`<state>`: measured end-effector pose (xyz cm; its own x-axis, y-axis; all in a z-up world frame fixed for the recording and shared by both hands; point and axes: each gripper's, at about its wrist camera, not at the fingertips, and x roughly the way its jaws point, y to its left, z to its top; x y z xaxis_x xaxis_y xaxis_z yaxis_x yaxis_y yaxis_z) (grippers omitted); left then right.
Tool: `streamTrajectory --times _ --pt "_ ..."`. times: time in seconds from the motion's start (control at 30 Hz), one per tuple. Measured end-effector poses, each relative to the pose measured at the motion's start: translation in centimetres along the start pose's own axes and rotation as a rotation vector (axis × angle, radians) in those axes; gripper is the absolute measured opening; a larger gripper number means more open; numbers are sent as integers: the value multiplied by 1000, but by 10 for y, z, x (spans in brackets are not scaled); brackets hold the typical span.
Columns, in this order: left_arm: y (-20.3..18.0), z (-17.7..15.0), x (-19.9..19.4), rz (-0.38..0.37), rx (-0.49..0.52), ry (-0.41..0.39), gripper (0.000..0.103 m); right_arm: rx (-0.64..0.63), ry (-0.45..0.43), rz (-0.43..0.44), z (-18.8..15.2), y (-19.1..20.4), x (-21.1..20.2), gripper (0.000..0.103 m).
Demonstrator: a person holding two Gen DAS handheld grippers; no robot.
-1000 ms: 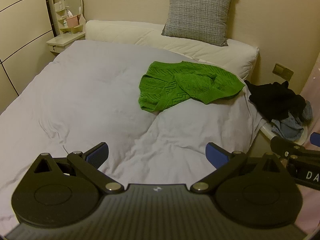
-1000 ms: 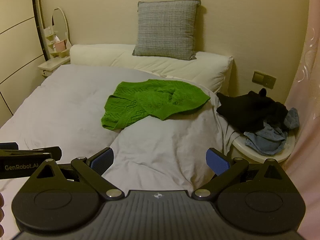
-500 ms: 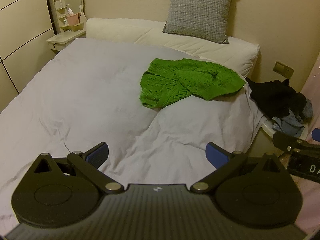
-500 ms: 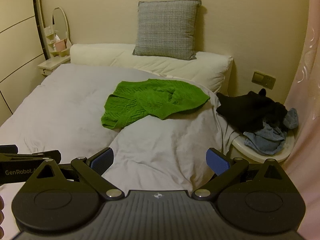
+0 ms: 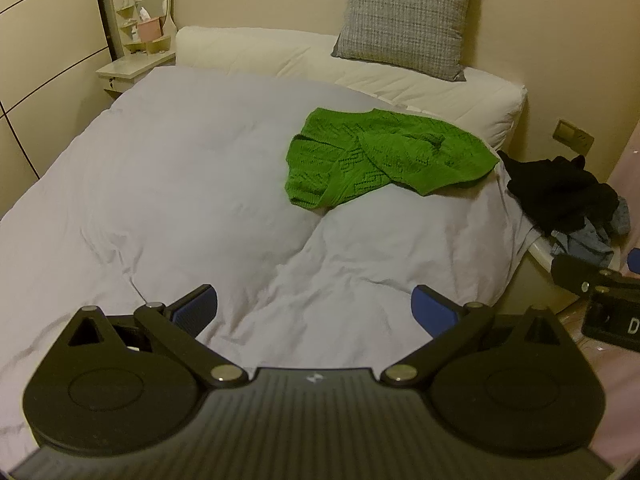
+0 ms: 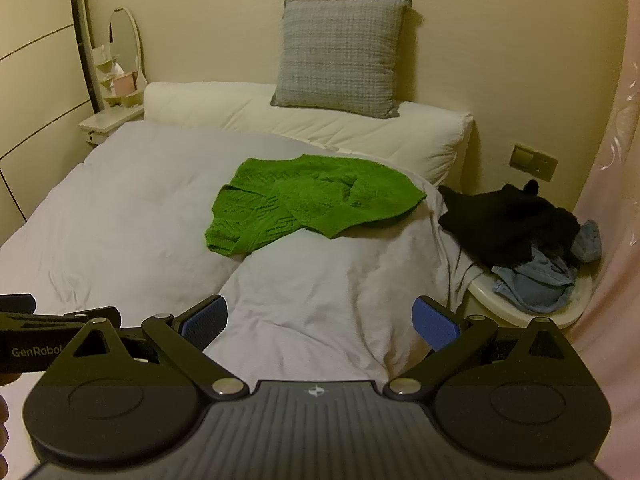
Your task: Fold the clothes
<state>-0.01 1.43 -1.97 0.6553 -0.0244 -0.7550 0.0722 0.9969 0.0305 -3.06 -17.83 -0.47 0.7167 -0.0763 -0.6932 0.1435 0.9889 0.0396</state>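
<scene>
A crumpled green knit sweater (image 5: 384,160) lies on the white duvet (image 5: 180,184) toward the bed's far right, also in the right wrist view (image 6: 308,204). A pile of black (image 6: 508,220) and blue clothes (image 6: 536,280) sits on a round side table right of the bed. My left gripper (image 5: 314,308) is open and empty, held over the near part of the duvet, well short of the sweater. My right gripper (image 6: 318,322) is open and empty, beside it over the duvet's near right.
A grey cushion (image 6: 340,56) leans on the wall above a long cream pillow (image 6: 304,124). A small dresser with an oval mirror (image 5: 140,52) stands at the far left. A pink curtain (image 6: 616,160) hangs at the right. The other gripper shows at each view's edge (image 5: 600,300).
Both grippers have moved slightly; the left view has drifted so the bed sits a little lower and closer. The jaws stay open and the clothes have not moved.
</scene>
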Motion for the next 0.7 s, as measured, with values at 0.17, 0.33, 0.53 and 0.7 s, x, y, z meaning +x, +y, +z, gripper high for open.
streamTrajectory --times 0.17,0.33,0.53,0.7 --pt "4 1 7 -11 0 18 102 -12 12 -8 3 5 7 102" --pt "9 0 17 -37 -4 44 102 -25 30 -13 5 7 16 102" --pt "9 0 30 -73 3 73 102 -33 69 -12 2 6 33 102" --pt "9 3 46 -89 -21 97 102 -45 105 -4 1 0 52 102"
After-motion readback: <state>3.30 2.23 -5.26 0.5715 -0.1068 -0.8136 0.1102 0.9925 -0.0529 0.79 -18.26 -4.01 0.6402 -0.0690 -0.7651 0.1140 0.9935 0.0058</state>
